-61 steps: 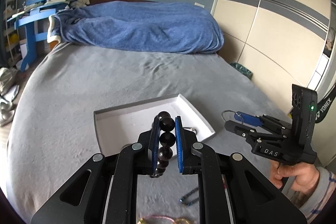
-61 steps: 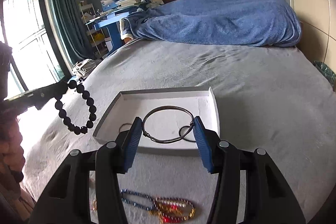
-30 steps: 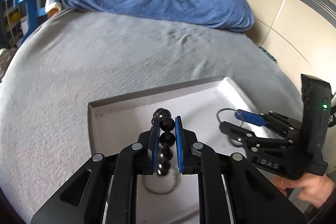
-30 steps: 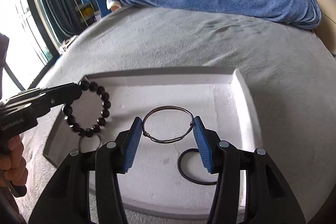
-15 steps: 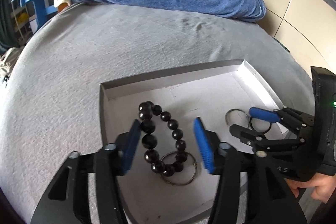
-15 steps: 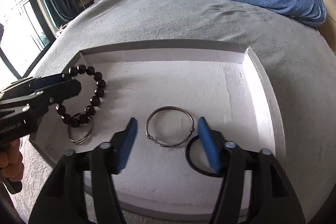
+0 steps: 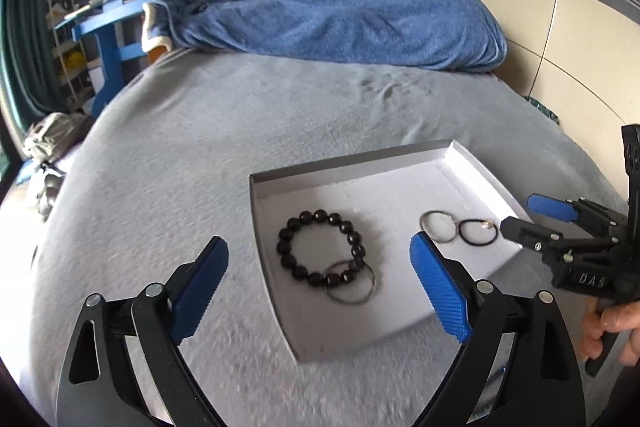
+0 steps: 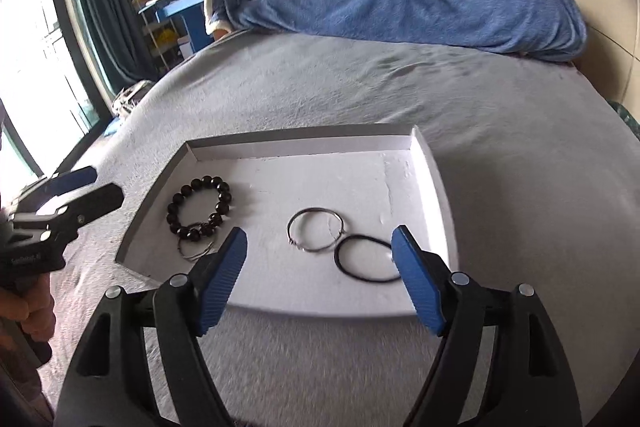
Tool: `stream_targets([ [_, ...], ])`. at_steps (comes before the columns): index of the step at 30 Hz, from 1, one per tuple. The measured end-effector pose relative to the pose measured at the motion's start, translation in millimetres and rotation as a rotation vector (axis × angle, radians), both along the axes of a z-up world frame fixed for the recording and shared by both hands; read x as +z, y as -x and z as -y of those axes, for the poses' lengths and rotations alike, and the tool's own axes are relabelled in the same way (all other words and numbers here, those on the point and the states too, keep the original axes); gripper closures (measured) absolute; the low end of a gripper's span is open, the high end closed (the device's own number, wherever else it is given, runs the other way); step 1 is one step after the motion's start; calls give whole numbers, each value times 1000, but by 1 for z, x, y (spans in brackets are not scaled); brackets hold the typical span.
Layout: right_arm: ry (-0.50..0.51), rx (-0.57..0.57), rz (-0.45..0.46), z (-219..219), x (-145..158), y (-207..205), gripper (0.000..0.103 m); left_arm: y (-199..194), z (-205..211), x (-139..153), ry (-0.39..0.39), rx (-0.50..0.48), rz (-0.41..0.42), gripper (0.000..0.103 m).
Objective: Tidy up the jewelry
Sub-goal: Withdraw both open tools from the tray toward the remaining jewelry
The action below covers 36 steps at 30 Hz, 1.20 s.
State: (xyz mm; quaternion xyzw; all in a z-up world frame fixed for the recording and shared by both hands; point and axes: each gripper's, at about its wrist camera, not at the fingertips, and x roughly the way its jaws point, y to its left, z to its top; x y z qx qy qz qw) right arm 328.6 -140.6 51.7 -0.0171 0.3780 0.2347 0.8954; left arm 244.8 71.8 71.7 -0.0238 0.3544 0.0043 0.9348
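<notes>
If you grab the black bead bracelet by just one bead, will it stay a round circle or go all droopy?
Probably droopy: the black bead bracelet looks like separate round beads on a string, so it should sag. It overlaps a thin metal ring in the white tray, so that might get dragged along. Loose, the beads might roll.

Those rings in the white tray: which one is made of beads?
The black bead bracelet at the tray's left end; the other three are plain thin hoops.

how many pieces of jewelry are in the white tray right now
4. A black round-bead bracelet lies at the white tray's left end, overlapping a thin silver wire ring. A larger silver wire bangle lies mid-tray, meeting a black band loop beside it.
</notes>
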Motion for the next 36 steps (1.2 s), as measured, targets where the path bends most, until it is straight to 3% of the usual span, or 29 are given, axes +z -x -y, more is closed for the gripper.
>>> stream_targets([
  [9,-64,-28,69,21,23,53,21,57,20,10,-16,-24,30,10],
  [19,-50,-7,115,29,15,108,16,101,27,4,-25,-22,35,9],
  [36,-16,-72,85,55,-2,133,13,149,34,-9,-74,0,23,8],
])
